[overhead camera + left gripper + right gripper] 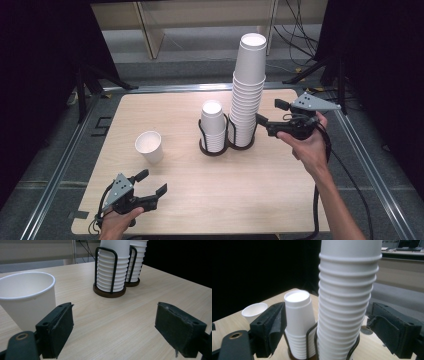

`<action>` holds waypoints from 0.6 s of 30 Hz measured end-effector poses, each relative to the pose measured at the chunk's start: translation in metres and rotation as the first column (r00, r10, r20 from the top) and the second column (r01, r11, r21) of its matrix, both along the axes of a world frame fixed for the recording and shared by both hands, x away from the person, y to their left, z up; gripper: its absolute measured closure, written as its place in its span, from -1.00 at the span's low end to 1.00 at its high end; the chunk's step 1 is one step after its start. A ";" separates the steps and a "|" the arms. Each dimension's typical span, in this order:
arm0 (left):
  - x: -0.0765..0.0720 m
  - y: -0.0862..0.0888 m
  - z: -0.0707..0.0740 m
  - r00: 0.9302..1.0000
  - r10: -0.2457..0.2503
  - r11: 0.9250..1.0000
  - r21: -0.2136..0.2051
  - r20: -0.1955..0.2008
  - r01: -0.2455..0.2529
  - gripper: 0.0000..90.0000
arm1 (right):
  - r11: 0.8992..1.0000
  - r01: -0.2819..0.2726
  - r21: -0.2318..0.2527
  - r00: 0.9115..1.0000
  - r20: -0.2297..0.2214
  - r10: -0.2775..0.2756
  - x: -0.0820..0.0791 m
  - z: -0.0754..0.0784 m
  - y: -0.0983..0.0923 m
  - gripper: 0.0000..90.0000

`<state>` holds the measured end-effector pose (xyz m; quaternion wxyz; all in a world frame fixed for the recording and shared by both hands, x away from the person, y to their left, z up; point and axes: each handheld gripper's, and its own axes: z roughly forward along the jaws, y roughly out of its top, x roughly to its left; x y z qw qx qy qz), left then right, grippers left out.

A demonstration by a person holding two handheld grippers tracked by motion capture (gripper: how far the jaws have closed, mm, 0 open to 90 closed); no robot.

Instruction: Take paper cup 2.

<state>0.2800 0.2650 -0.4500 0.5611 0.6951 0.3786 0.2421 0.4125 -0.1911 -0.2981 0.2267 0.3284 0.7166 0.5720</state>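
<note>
Paper cups in the tall stack (248, 95) stand between my right claw (261, 121), open and gripping nothing, at the bench's (165, 102) two o'clock; my left claw (152, 182) gapes empty at seven.

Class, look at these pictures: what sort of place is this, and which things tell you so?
Probably a lab or test workspace, not a café: a bare wooden table in a metal frame, loose cables on the floor behind, dark curtains at the sides.
</note>
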 end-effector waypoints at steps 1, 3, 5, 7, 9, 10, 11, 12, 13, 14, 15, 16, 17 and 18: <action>0.001 0.000 -0.001 1.000 -0.010 1.000 -0.007 0.009 0.010 -0.67 | 1.000 0.007 -0.002 1.000 0.012 -0.007 0.002 0.004 0.001 -0.66; 0.001 0.000 -0.001 1.000 -0.010 1.000 -0.003 0.006 0.010 -0.67 | 1.000 0.005 0.006 1.000 0.005 -0.005 0.005 0.012 0.003 -0.66; 0.001 0.000 -0.001 1.000 -0.004 1.000 0.000 0.000 0.004 -0.67 | 1.000 0.012 0.004 0.999 0.038 -0.012 0.010 0.019 0.004 -0.66; 0.001 0.000 0.000 1.000 -0.003 1.000 0.011 -0.010 0.003 -0.67 | 1.000 0.026 0.005 0.999 0.030 -0.026 0.015 0.026 0.006 -0.66; 0.002 -0.001 -0.002 1.000 -0.014 1.000 0.001 0.004 0.014 -0.67 | 1.000 0.030 0.008 0.999 0.039 -0.030 0.020 0.030 0.007 -0.66; 0.002 -0.001 -0.002 1.000 -0.016 1.000 0.001 0.005 0.016 -0.67 | 0.999 0.038 0.013 0.999 0.024 -0.038 0.021 0.033 0.009 -0.66; 0.002 -0.001 -0.002 1.000 -0.016 1.000 0.004 0.004 0.016 -0.67 | 0.999 0.046 0.006 0.998 0.052 -0.047 0.025 0.035 0.009 -0.66; 0.002 -0.001 -0.002 1.000 -0.018 1.000 0.004 0.005 0.018 -0.67 | 0.999 0.045 0.016 0.999 0.029 -0.045 0.027 0.037 0.010 -0.66; 0.002 -0.001 -0.002 1.000 -0.018 1.000 0.004 0.004 0.018 -0.67 | 0.999 0.040 0.009 0.998 0.047 -0.040 0.031 0.040 0.009 -0.66; 0.002 -0.001 -0.002 1.000 -0.018 1.000 0.005 0.004 0.018 -0.67 | 0.999 0.041 0.018 0.998 0.043 -0.042 0.033 0.042 0.011 -0.66; 0.002 -0.001 -0.002 1.000 -0.018 1.000 0.006 0.003 0.018 -0.67 | 0.999 0.044 0.022 0.999 0.030 -0.045 0.035 0.044 0.012 -0.66; 0.002 -0.001 -0.002 1.000 -0.012 1.000 0.013 -0.004 0.012 -0.67 | 0.999 0.042 0.026 0.999 0.034 -0.043 0.037 0.046 0.013 -0.66; 0.001 0.000 -0.002 1.000 -0.007 1.000 0.022 -0.013 0.008 -0.67 | 0.998 0.052 0.022 0.998 0.038 -0.053 0.039 0.048 0.014 -0.66; 0.001 0.000 -0.002 1.000 -0.008 1.000 0.022 -0.013 0.008 -0.67 | 0.999 0.048 0.025 0.998 0.045 -0.049 0.042 0.050 0.015 -0.66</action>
